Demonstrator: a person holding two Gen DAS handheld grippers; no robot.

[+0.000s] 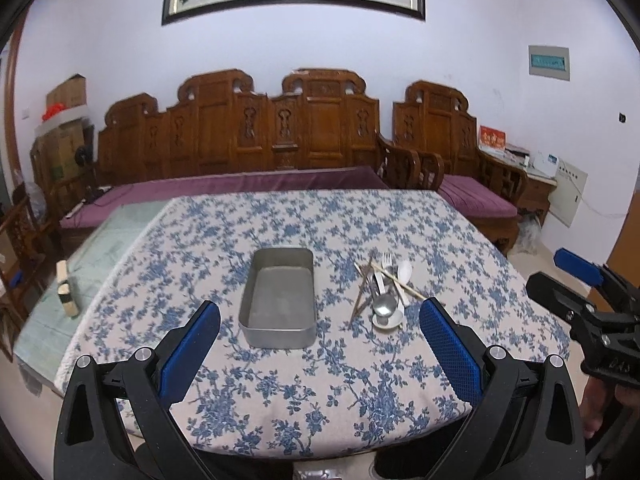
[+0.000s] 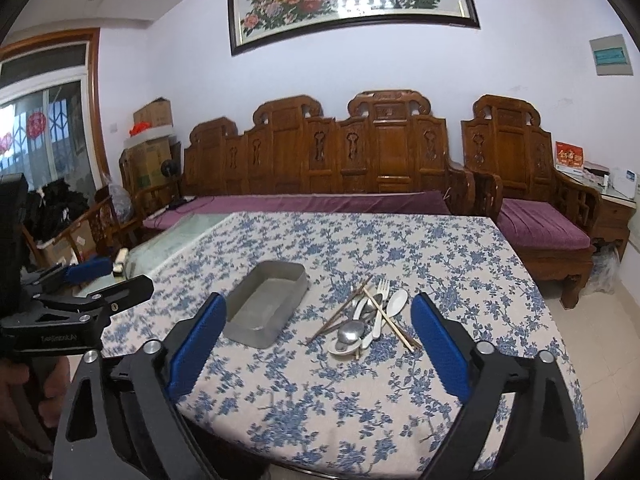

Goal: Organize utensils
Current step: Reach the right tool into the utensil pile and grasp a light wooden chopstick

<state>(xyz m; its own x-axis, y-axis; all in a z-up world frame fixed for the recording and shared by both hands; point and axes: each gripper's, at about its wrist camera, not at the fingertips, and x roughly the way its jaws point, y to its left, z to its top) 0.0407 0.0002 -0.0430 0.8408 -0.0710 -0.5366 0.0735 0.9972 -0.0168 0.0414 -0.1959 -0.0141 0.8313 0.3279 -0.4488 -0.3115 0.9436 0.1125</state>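
My left tongs (image 1: pixel 320 344) gape wide above the counter (image 1: pixel 460 248). Metal tray (image 1: pixel 280 300) sits centre, bare inside; utensil pile (image 1: pixel 384 292) just right of it.

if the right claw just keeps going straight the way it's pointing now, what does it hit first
Probably the utensil pile. The right claw is open and aimed down at the tablecloth, with the pile centred between its fingers and the metal tray off to the left. Depth is unclear, so it might meet bare cloth just short of the pile.
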